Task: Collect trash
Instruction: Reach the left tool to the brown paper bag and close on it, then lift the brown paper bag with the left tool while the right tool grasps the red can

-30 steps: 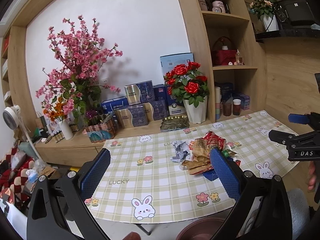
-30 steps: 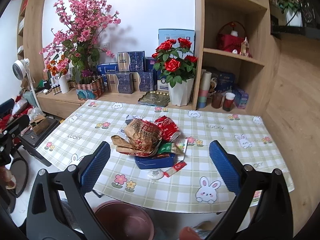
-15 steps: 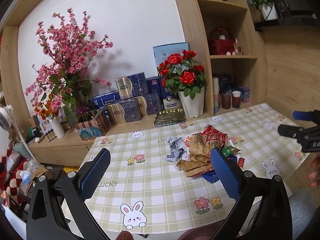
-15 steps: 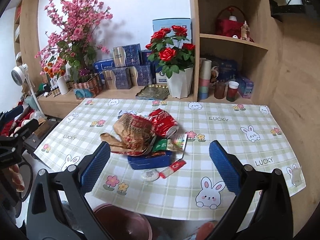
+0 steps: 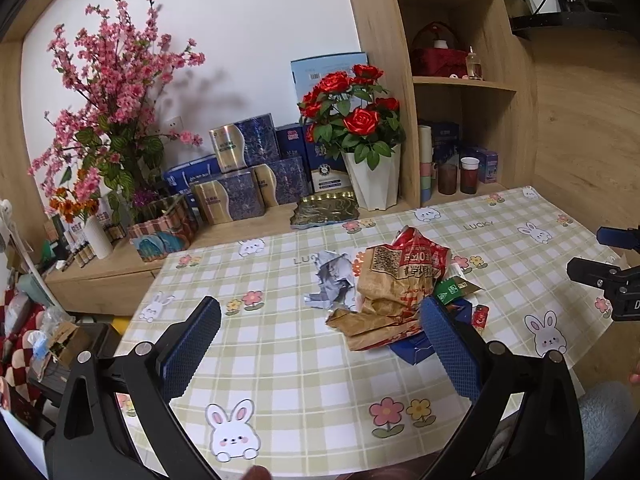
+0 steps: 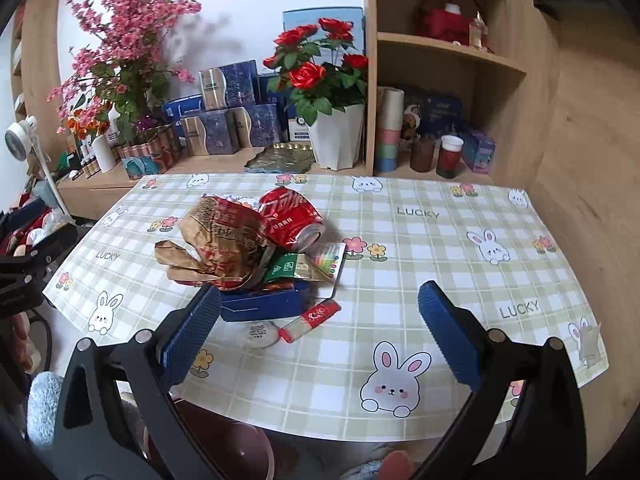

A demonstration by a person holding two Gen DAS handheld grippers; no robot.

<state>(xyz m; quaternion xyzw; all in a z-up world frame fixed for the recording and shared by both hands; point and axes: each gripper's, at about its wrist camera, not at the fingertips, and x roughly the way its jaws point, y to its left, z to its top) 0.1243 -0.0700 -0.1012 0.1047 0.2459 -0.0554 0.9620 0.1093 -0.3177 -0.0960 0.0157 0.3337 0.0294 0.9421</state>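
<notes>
A trash pile lies mid-table: a crumpled brown paper bag [image 6: 216, 244], a crushed red can [image 6: 290, 220], a green packet [image 6: 286, 270], a blue box [image 6: 260, 306], a small red sachet [image 6: 310, 318] and a round white lid [image 6: 258, 332]. The left wrist view shows the bag [image 5: 394, 292] and crumpled silver foil [image 5: 332, 280]. My left gripper [image 5: 320, 344] is open and empty, above the table just left of the pile. My right gripper [image 6: 320, 332] is open and empty, over the sachet at the pile's near edge.
A brown bin [image 6: 224, 440] stands on the floor below the table's near edge. A white pot of red roses [image 6: 334, 136], stacked blue boxes [image 6: 224, 120] and cups [image 6: 448, 156] stand on the shelf behind the checked tablecloth [image 6: 440, 240].
Both grippers have moved forward toward the trash pile, which now looks larger and closer. Both stay open. The trash has not moved.
</notes>
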